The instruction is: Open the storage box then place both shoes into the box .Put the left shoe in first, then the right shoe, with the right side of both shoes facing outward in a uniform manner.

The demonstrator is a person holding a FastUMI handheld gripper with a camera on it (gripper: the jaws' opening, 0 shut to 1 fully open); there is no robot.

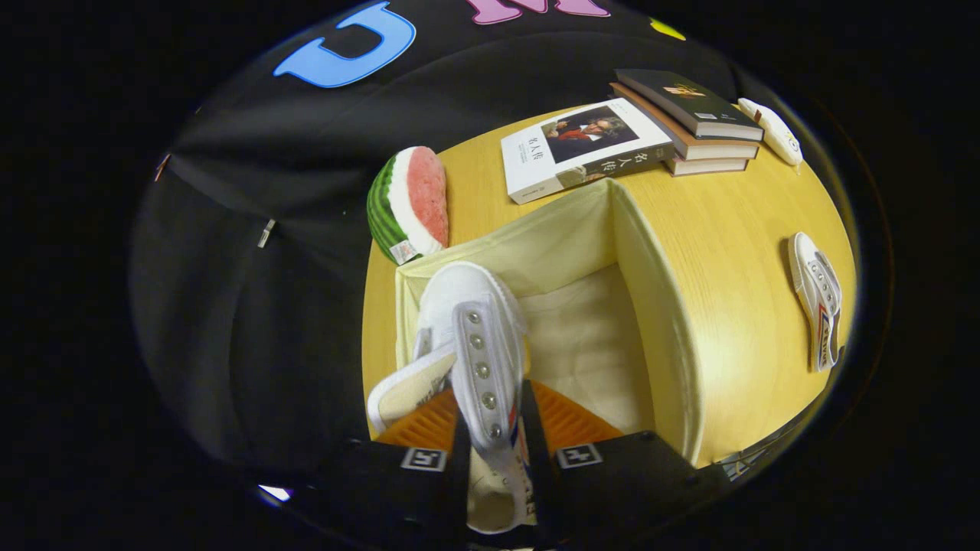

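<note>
One white canvas shoe (478, 337), pinched by the hand-held gripper (494, 451) above the open storage box (651, 306), might catch the box's wall just ahead and tip.

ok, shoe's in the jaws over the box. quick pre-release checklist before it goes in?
1. Grip: gripper has both jaws pressed on the held shoe. ok.
2. Box open: storage box has no lid over it, pale lining visible. ok.
3. Box interior free: no shoe lies on the visible lining. ok.
4. Position: held shoe hangs over the box's corner nearest the watermelon toy, toe pointing ahead. ok.
5. Is this the left shoe, right side outward: cannot tell.
6. Second shoe waiting on the table, beside the box. ok.
</note>
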